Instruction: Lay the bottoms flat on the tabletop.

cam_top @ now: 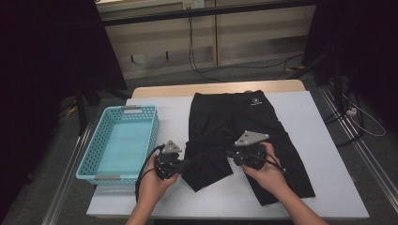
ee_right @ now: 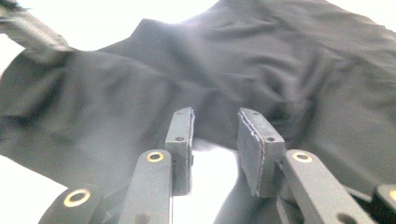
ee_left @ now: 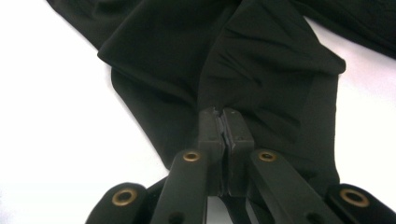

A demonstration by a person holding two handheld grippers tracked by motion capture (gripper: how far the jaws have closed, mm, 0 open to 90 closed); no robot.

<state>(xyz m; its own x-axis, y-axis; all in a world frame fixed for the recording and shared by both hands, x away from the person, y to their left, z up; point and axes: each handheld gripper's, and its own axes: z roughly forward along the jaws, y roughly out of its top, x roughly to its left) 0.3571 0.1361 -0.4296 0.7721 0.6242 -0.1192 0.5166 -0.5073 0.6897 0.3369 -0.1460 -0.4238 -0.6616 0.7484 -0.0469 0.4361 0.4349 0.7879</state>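
Shorts, black stretch-fabric pair (cam_top: 234, 126), lie centre desk (cam_top: 328, 122), left leg folded toward 3 o'clock. Left gripper (ee_left: 224, 122) clamped on leg hem; right gripper (ee_right: 215, 133) jaws apart, empty. Blue plastic basket (cam_top: 94, 154) at 9 o'clock; folding barely begun.

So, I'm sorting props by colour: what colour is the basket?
Light blue basket, with grey handles; the high view shows it best.

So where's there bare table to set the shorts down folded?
Bare table lies right of the black shorts, and a strip between them and the blue basket, itself empty. The near middle is crowded by the left gripper and right gripper.
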